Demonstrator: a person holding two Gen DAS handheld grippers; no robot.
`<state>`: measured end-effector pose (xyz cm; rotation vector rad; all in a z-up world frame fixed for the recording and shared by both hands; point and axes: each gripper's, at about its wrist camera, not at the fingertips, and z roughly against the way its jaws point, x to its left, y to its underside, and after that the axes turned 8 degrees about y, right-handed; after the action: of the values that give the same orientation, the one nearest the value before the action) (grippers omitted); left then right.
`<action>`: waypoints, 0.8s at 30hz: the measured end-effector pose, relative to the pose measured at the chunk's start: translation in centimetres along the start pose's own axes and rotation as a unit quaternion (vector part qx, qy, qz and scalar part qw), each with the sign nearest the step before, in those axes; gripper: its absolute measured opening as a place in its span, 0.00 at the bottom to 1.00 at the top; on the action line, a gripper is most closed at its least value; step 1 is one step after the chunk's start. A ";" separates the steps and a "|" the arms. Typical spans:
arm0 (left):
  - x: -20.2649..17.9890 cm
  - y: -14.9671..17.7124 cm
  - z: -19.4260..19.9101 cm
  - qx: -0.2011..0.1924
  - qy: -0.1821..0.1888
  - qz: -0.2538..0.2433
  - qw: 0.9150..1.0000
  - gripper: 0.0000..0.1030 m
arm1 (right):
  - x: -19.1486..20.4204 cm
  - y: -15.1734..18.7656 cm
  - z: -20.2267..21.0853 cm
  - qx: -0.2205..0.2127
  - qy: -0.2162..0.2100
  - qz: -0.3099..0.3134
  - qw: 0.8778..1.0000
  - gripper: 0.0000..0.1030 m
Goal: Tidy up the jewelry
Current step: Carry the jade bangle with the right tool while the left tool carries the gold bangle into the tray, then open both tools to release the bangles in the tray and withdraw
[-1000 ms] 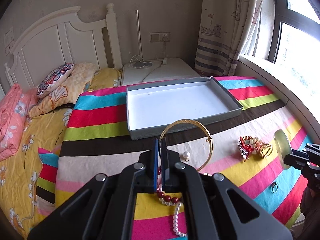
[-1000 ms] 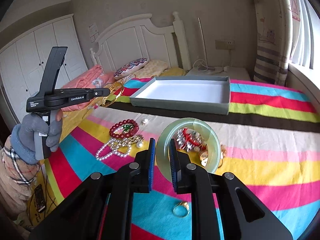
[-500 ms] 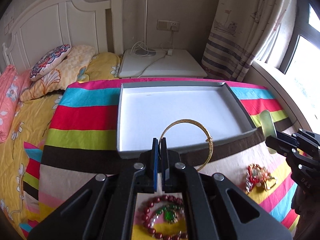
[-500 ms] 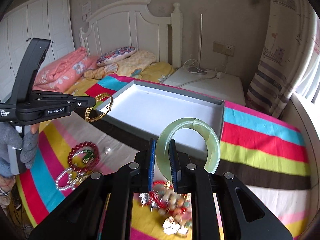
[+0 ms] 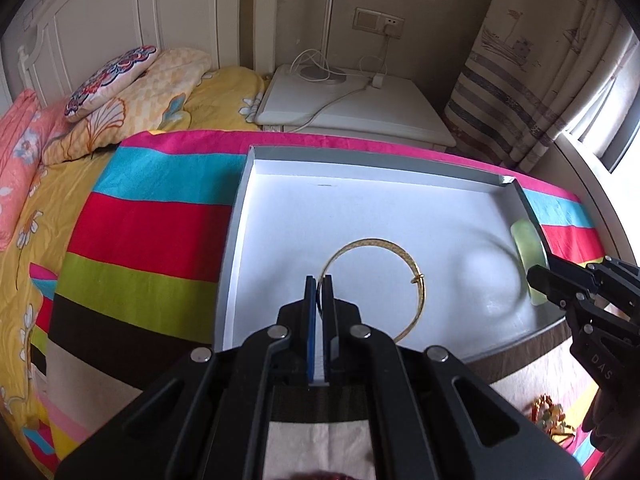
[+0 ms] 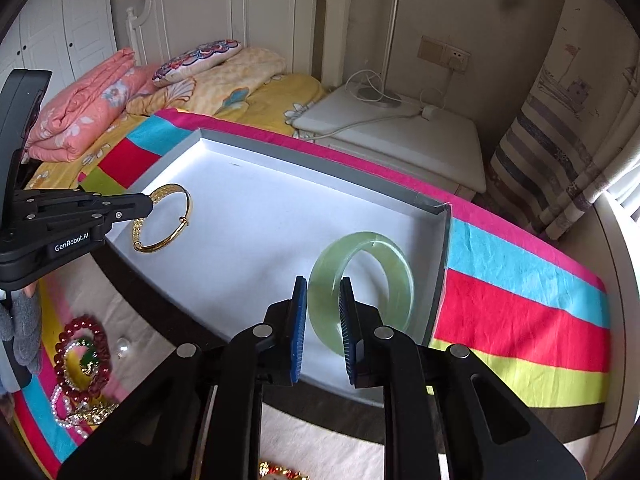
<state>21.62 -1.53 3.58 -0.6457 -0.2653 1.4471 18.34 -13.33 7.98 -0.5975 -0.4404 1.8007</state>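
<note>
A shallow grey tray (image 5: 236,240) (image 6: 436,280) with a white floor lies on the striped bedspread. My left gripper (image 5: 319,280) (image 6: 149,203) is shut on a thin gold bangle (image 5: 404,256) (image 6: 185,216), which hangs over the tray's near left part. My right gripper (image 6: 323,280) (image 5: 534,276) is shut on a wide pale green jade bangle (image 6: 396,268) (image 5: 526,236), held upright over the tray's right end near its wall. Both bangles are above the tray floor; I cannot tell whether either touches it.
Loose jewelry lies on the bedspread in front of the tray: a dark red bead bracelet (image 6: 80,344), a pearl strand (image 6: 66,416), a single pearl (image 6: 122,346), and a red-gold ornament (image 5: 550,420). A gloved hand (image 6: 24,336) holds the left gripper. A white nightstand (image 5: 360,108) stands behind.
Both grippers have moved forward from over the loose jewelry to over the tray, each carrying its bangle. The tray now fills the middle of both views.
</note>
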 end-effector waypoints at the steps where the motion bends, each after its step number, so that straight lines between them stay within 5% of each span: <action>1: 0.0 0.0 -0.3 0.002 -0.002 0.001 1.000 0.02 | 0.2 -0.1 -0.2 0.000 0.002 0.004 1.000 0.16; 8: 1.5 0.4 -2.2 0.009 -0.017 0.033 0.999 0.05 | 1.1 -1.5 -2.1 0.022 -0.002 0.024 0.999 0.16; 11: 1.7 1.0 -1.9 0.005 -0.018 0.031 0.999 0.19 | 0.9 -1.4 -3.0 0.041 -0.005 0.014 0.999 0.34; 12: 1.7 1.1 -1.7 0.005 -0.019 0.026 0.999 0.35 | 1.0 -1.0 -3.1 0.044 -0.007 0.012 0.999 0.34; 13: 1.6 1.3 -1.6 0.005 -0.018 0.021 1.000 0.39 | 0.9 -0.6 -3.1 0.046 -0.004 0.012 0.999 0.34; 24: -1.6 5.2 0.0 0.040 -0.011 -0.051 0.998 0.51 | -0.7 3.9 -1.8 0.124 -0.025 0.002 0.992 0.70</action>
<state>17.14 -3.10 1.03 -0.5436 -0.2527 1.3605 16.60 -15.12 4.49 -0.3819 -0.2435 1.8428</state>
